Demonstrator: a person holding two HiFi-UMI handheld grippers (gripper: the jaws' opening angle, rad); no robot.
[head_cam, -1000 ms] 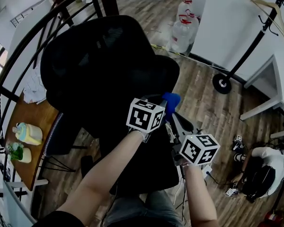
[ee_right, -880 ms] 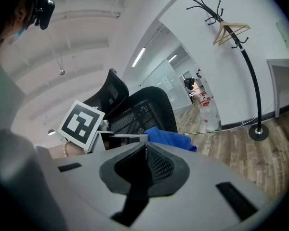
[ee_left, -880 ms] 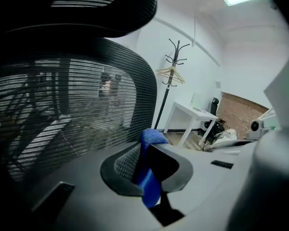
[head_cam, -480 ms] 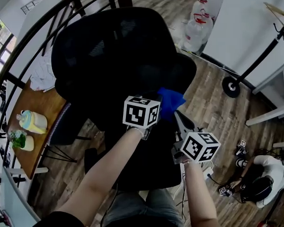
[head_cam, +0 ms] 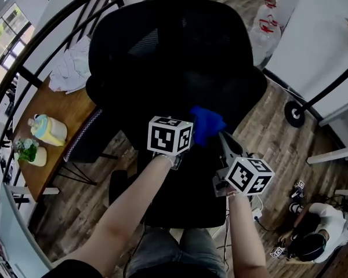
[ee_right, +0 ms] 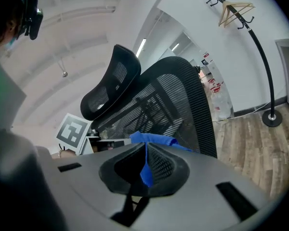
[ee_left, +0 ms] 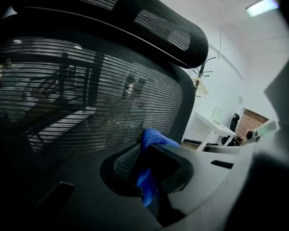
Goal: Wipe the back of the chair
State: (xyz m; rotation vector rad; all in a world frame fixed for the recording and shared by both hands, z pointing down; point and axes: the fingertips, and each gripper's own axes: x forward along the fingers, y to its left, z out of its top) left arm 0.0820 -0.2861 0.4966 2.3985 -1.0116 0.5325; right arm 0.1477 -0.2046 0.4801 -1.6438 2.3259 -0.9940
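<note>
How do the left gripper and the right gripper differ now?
The left gripper is close to the black mesh chair back, which fills its view; the right gripper sits farther off, seeing it obliquely. In the head view, the left gripper is nearer the chair, the right gripper lower right. Both are shut on the crumpled blue cloth.

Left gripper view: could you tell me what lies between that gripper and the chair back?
Only the blue cloth, which the left gripper pinches, poking toward the chair back; the head view agrees.
</note>
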